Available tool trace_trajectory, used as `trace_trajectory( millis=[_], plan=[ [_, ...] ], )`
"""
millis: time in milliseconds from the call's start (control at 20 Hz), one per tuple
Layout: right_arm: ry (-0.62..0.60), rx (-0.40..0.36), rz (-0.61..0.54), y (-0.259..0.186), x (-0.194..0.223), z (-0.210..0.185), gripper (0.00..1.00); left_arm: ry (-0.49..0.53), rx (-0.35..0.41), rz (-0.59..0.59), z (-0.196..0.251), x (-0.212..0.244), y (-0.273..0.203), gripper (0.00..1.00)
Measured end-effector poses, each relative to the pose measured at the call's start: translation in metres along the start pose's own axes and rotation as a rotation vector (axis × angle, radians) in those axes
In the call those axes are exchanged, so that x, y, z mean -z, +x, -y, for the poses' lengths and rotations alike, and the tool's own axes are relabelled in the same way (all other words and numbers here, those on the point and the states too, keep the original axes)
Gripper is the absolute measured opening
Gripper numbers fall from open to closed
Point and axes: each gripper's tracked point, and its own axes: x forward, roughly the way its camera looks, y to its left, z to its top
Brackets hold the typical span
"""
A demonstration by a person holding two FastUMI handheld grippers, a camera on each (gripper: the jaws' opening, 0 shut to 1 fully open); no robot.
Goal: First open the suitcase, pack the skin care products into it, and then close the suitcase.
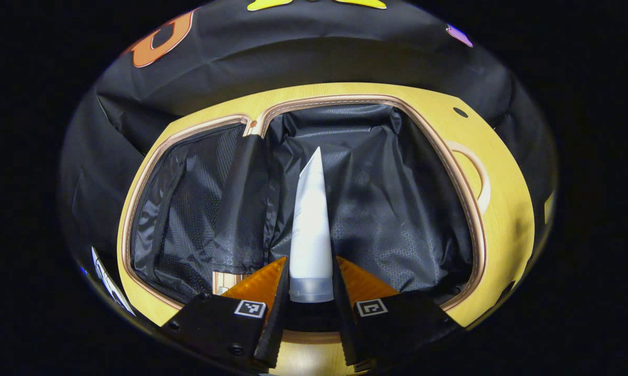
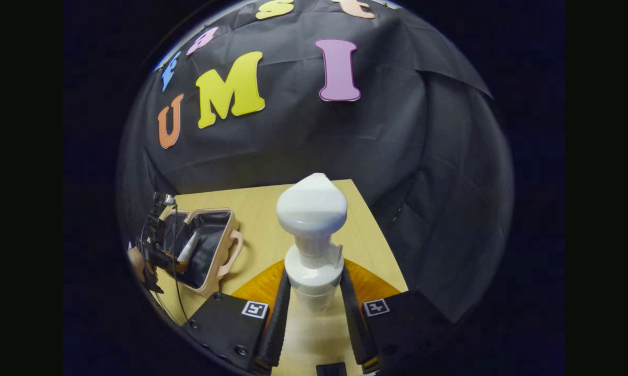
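In the left gripper view my left gripper [image 1: 311, 292] is shut on a white squeeze tube [image 1: 310, 235], cap end between the fingers, tail pointing away. The tube hangs over the open suitcase [image 1: 465, 183], whose black lined inside lies below with a pale pink rim. In the right gripper view my right gripper [image 2: 314, 297] is shut on a white pump bottle [image 2: 312, 230] with a rounded head, held upright above the wooden table [image 2: 272, 209]. Far off at the left of that view lie the open suitcase [image 2: 209, 250] and the left gripper [image 2: 160, 245] with the tube [image 2: 188, 248] over it.
The suitcase has a pink handle [image 2: 234, 250] on its right side and a mesh pocket [image 1: 188, 209] in the lid half. The table's right edge [image 2: 382, 235] meets the black cloth wall. Bare wood lies between the suitcase and my right gripper.
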Motion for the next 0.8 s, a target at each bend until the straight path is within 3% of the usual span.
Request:
trace_trajectory(
  millis=[200,250,350,400,450,650,800],
  plan=[
    [-0.019,-0.007,-0.009,0.000,0.007,0.000,0.49,-0.008,-0.003,-0.009,0.001,0.002,0.003,0.49],
    [-0.022,-0.010,-0.011,0.001,0.008,-0.001,0.48,-0.010,-0.005,-0.009,0.001,0.003,0.004,0.53],
    [-0.032,-0.019,-0.012,0.001,0.010,-0.007,0.48,-0.013,-0.006,-0.013,0.001,0.003,0.004,0.48],
    [-0.039,-0.027,-0.013,0.001,0.010,-0.012,0.49,-0.021,0.003,-0.017,0.003,0.005,0.004,0.55],
    [-0.049,-0.037,-0.014,0.001,0.011,-0.017,0.49,-0.031,0.014,-0.020,0.005,0.006,0.004,0.50],
    [-0.086,-0.086,-0.021,0.003,0.008,-0.050,0.47,-0.053,0.062,0.041,0.014,-0.001,-0.005,0.53],
    [-0.114,-0.136,-0.013,0.002,0.000,-0.089,0.49,-0.031,0.075,0.130,0.015,-0.014,-0.025,0.66]
  ],
)
